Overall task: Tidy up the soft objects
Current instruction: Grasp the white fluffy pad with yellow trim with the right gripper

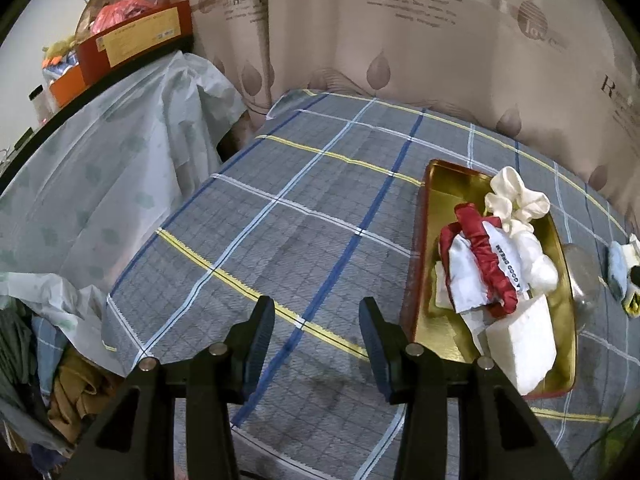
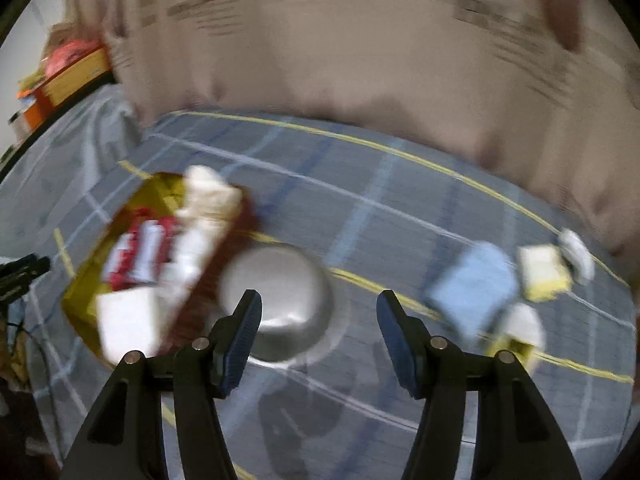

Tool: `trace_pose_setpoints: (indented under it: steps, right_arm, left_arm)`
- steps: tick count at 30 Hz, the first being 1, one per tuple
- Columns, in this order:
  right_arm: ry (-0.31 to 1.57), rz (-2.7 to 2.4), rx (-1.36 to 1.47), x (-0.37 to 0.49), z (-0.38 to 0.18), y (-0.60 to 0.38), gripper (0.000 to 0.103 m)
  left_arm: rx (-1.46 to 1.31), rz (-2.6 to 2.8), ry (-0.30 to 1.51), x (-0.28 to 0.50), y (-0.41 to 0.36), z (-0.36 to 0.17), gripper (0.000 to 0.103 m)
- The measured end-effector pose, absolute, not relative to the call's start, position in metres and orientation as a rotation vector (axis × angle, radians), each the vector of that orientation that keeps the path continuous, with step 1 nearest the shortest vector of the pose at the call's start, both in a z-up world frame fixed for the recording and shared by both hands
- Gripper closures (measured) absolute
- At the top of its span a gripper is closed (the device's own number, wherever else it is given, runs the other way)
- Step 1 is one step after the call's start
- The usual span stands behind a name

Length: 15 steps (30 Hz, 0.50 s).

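Hovering with fingers apart and empty, both grippers (image 1: 316, 320) (image 2: 318, 312) are facing the tray (image 1: 436, 176) holding soft items; the right should be centring over the loose blue sponge (image 2: 472, 288) beside it before closing

This is a lived-in bedroom at home. A plaid bedsheet (image 1: 304, 240) covers the bed beneath a printed curtain (image 1: 400, 40), with heaped clothes (image 1: 48, 368) and cardboard boxes (image 1: 136, 36) alongside.

Both views are taken from the wrists, angled steeply down, close over the checked bedspread (image 1: 312, 216). The gold tray (image 1: 444, 184) is seen at right in the left view, at left (image 2: 80, 292) in the blurred right view.
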State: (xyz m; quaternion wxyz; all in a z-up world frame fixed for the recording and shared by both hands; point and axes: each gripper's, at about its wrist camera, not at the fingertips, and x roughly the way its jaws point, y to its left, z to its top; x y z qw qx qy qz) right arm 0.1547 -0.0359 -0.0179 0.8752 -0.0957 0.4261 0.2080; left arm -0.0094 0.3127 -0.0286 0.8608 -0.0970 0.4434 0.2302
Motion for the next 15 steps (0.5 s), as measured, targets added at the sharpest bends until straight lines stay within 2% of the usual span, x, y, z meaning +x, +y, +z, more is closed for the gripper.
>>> trace_pose_setpoints:
  steps: [3, 15]
  right_arm:
    - [0.903, 0.345, -0.168, 0.167, -0.016, -0.081, 0.038]
    - [1.021, 0.148, -0.051, 0.214, -0.058, -0.179, 0.038]
  left_arm:
    - [-0.195, 0.475, 0.936, -0.008, 0.308, -0.03, 0.058]
    - [-0.173, 0.49, 0.92, -0.008, 0.299, -0.027, 0.058]
